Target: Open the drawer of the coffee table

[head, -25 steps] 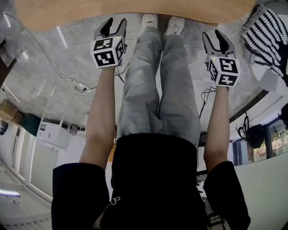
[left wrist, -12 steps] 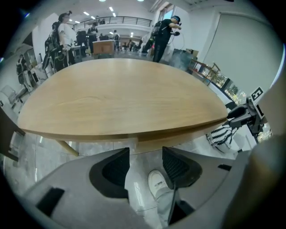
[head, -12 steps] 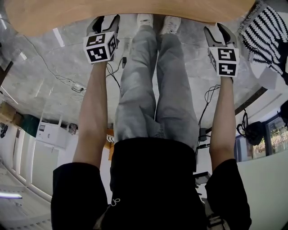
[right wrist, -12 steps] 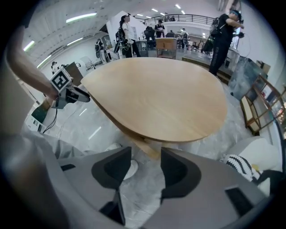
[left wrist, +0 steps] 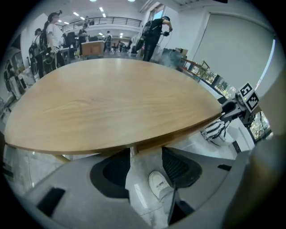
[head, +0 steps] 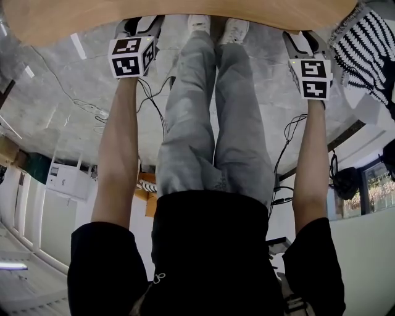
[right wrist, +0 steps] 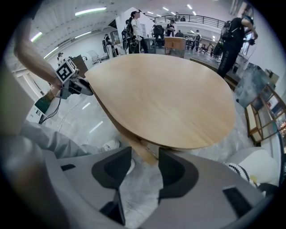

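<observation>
Both arms reach down at the near edge of the coffee table [head: 185,13], one gripper to either side of the person's legs.

Left gripper [left wrist: 146,160]: jaws stand wide and have just been opening. Nothing is gripped. Between them there is only floor and a white shoe [left wrist: 157,183]. The tabletop rim lies just past the tips and above them.

Right gripper [right wrist: 145,163]: it is likewise spread, its jaws have also just been opening, and it is empty. A wooden strip [right wrist: 144,151] under the tabletop runs into the gap right at the tips, apart from both pads as far as I can see.

Drawer: I can't make it out plainly in any view. My guess is that it sits under the near rim, beyond and slightly above both sets of tips, and the strip ahead of the right jaws may be its front. I can't confirm that.

Risks, as I judge them:
- The jaws could close on the fixed tabletop rim instead of the drawer front — the two sit close together and the tips are nearly at the rim. A pull would then drag the whole table toward the shoes.
- Uneven pulling could cock the drawer in its runners and jam it, since the grippers are well apart.
- A shallow bite on a thin wooden lip could let the pads slip off mid-pull.
- Cables [head: 151,99] trail on the floor behind the left gripper, by the feet, and could trip a backward step.
</observation>
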Tool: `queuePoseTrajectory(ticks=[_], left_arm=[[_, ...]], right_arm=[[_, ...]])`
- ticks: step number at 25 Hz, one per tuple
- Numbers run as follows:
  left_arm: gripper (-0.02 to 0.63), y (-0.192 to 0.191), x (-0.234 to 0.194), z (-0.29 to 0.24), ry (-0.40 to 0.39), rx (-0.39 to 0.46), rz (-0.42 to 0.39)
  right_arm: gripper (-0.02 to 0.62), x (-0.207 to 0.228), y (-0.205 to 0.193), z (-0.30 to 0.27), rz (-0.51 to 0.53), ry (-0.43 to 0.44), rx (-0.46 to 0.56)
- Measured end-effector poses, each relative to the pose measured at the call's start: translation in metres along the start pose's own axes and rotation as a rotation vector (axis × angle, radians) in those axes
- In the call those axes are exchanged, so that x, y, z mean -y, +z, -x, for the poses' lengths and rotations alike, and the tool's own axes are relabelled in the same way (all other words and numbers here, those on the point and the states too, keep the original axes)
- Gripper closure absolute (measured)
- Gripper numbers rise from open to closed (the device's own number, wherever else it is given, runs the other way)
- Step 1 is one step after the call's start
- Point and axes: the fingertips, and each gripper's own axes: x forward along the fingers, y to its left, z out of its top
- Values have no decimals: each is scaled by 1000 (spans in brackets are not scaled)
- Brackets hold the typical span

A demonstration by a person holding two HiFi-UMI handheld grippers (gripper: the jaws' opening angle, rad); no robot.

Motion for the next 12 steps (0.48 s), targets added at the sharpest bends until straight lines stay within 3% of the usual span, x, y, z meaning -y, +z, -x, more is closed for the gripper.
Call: queuePoseTrajectory(ticks=[12], left_arm=[[408,0,2,-2,-7,-22,-21]], right_arm=[[427,1,-3,-5,29,-11,-36]])
